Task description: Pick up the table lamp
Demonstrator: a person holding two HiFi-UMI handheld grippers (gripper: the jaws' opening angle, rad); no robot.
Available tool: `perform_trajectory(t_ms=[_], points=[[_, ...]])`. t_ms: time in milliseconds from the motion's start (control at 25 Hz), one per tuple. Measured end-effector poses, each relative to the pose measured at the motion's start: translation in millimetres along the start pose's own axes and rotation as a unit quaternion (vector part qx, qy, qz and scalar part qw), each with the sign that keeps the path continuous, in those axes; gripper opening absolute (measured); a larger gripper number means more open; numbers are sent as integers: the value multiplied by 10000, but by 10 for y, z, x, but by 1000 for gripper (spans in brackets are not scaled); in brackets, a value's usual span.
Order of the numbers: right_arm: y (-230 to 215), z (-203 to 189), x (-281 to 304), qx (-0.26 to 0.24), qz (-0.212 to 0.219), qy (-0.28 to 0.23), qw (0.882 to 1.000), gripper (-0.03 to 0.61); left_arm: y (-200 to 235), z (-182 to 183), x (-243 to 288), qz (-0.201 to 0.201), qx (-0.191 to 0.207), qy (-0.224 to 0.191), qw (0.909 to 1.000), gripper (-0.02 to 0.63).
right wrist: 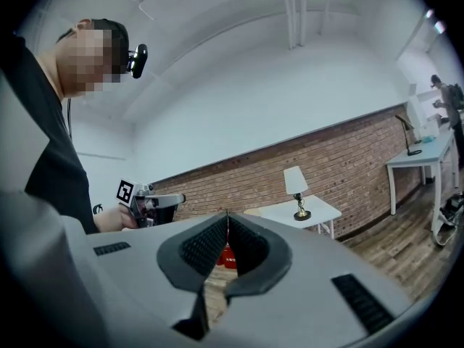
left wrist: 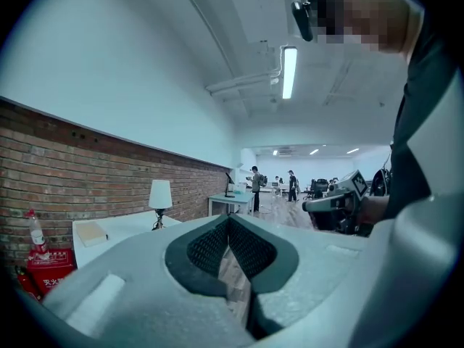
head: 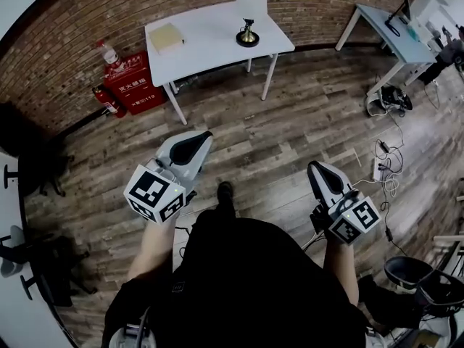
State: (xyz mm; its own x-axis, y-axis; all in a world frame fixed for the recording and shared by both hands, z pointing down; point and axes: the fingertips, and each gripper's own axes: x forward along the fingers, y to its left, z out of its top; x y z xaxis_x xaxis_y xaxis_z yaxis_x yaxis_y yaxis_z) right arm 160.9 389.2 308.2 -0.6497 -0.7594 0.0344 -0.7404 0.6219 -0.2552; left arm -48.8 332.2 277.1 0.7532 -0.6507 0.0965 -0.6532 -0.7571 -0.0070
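The table lamp (head: 249, 20) has a white shade and a brass stem on a round black foot. It stands upright on the white table (head: 217, 46) against the brick wall, well ahead of me across the wooden floor. It appears small and far off in the left gripper view (left wrist: 159, 201) and in the right gripper view (right wrist: 296, 191). My left gripper (head: 203, 138) and right gripper (head: 317, 169) are held out at about waist height, both pointing toward the table. In each gripper view, left gripper (left wrist: 228, 220) and right gripper (right wrist: 226, 214), the ribbed pads meet with nothing between them.
A yellowish book (head: 167, 36) lies on the table's left part. A red fire-extinguisher box (head: 130, 78) stands by the table's left legs. A second table (head: 391, 31) is at the right, with cables and a power strip (head: 380, 165) on the floor. Office chairs (head: 420, 278) stand nearby.
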Motion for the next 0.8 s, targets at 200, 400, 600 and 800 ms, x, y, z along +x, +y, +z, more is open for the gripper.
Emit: perform_trajectory(t_ms=[200,400,600,800], points=[[-245,317,866,-148,159,35,9998,15,841,105,280,95,-72,-22,9999,8],[-435,596,1651,-197,260,-25,9995,15,1456,179,517,40,42,36,10000,8],[-561,607,2039,-22,183,-118,9998,15,1765,180,660,-134,61,144,9998,8],[-672,478,2269,142,155,25,9998,15,1952,119,795,-253,27,237,9994,8]])
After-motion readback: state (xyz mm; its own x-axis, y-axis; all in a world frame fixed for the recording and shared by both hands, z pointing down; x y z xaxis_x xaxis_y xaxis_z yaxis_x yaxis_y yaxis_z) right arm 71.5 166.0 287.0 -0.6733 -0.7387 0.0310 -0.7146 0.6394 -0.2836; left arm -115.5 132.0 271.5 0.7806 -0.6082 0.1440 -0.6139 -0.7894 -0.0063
